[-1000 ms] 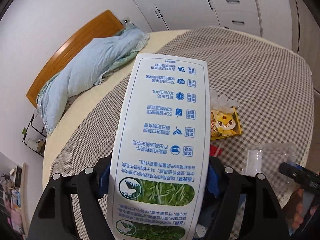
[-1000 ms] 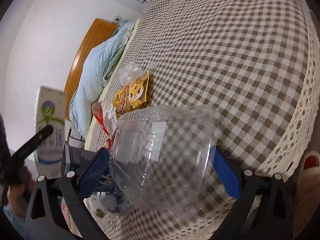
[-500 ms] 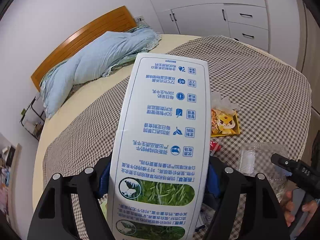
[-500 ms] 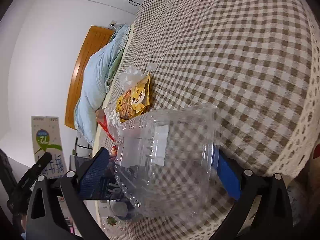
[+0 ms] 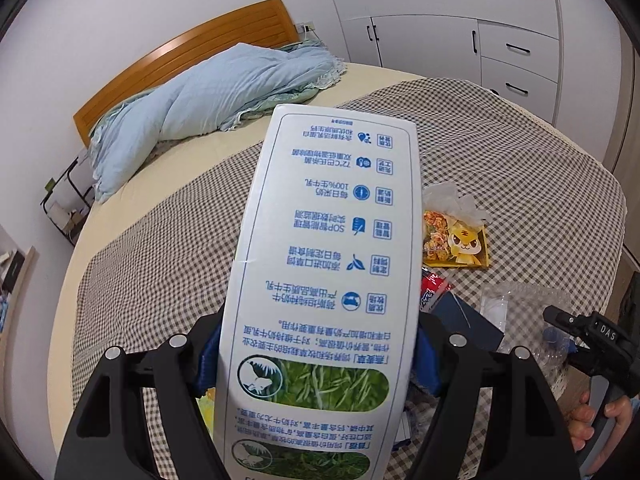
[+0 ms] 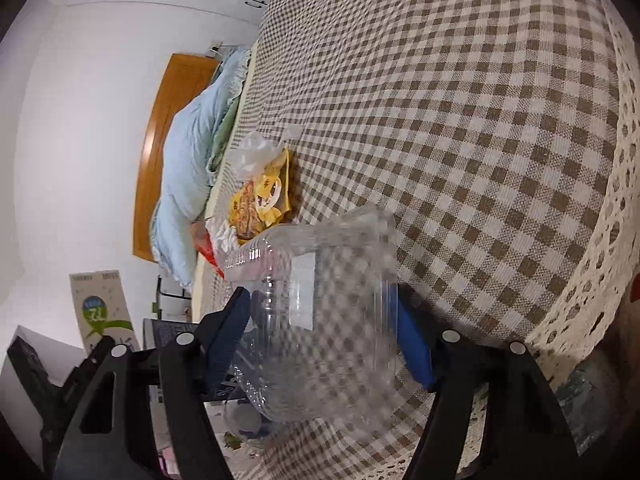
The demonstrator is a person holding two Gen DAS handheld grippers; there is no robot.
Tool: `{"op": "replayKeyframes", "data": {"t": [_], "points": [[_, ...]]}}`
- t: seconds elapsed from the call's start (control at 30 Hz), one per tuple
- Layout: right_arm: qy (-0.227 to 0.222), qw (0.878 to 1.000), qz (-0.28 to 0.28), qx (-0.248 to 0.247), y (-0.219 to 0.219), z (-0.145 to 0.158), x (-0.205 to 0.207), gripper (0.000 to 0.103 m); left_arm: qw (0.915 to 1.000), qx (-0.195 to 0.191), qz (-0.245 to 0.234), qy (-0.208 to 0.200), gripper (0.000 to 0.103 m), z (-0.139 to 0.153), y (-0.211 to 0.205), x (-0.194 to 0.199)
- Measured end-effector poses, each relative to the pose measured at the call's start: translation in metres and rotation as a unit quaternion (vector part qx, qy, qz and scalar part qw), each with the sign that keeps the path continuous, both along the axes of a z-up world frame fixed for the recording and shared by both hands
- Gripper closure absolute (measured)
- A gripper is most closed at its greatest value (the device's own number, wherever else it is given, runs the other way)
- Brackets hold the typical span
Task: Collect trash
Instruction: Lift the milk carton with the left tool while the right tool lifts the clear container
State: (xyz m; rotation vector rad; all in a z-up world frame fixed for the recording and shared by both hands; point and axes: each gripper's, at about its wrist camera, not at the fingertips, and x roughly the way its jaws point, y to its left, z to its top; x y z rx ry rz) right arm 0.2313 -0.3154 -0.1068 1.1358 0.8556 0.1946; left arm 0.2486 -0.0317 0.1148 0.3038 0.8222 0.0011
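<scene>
Blue pads of the left gripper (image 5: 320,360) clamp a tall white milk carton (image 5: 332,264), one pad on each side of its lower body. Carton print reads upside down, blue text and green grass panels, top end pointing away toward the bed. It is off the bedspread, carried in the jaws.

Right gripper (image 6: 320,332): jaws closing around a clear plastic container (image 6: 320,320), which sits between the two blue pads. Left pad (image 6: 226,336) sits against the container's side; the right pad looks close to the other side, contact there hard to tell through the clear plastic. Container lies at the near edge of the checked bedspread (image 6: 480,120), white label on its wall. In the left wrist view the same container (image 5: 520,308) shows at lower right with the right gripper's black tip beside it and a hand (image 5: 600,420) on the handle below.

Just beyond the container: a dark blue box (image 5: 464,320), a red wrapper (image 5: 432,292), then a yellow snack bag (image 5: 456,244) with a cartoon tiger, crumpled clear plastic (image 5: 452,200) at its top. All lie on the bedspread, close together, to the right of the carton.

Further out: light blue quilt (image 5: 208,92) bunched against the wooden headboard (image 5: 180,56). White cabinets (image 5: 500,52) behind the bed. Lace trim (image 6: 592,264) edges the bedspread in the right wrist view.
</scene>
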Motion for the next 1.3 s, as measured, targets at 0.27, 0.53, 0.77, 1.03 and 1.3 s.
{"op": "replayKeyframes", "data": {"t": [0.27,0.53,0.77,1.03,1.3], "points": [[-0.036,0.998,0.014,-0.052,0.005,0.015,-0.006,0.039,0.9999,-0.011,0.007,-0.007,0.031,0.006,0.004,-0.015],[-0.082,0.989,0.023,-0.12,0.007,0.046,-0.013,0.041,0.9995,-0.024,0.013,-0.018,0.031,0.015,0.008,-0.034],[-0.112,0.98,0.026,-0.164,0.004,0.066,-0.029,0.042,0.9992,-0.03,0.012,-0.024,0.031,0.02,0.009,-0.058],[-0.132,0.97,0.035,-0.201,0.003,0.077,-0.05,0.042,0.9988,-0.039,0.01,-0.025,0.031,0.025,0.007,-0.08],[-0.164,0.944,0.053,-0.281,0.021,0.101,-0.067,0.042,0.9986,-0.045,0.007,-0.025,0.031,0.025,0.007,-0.102]]}}
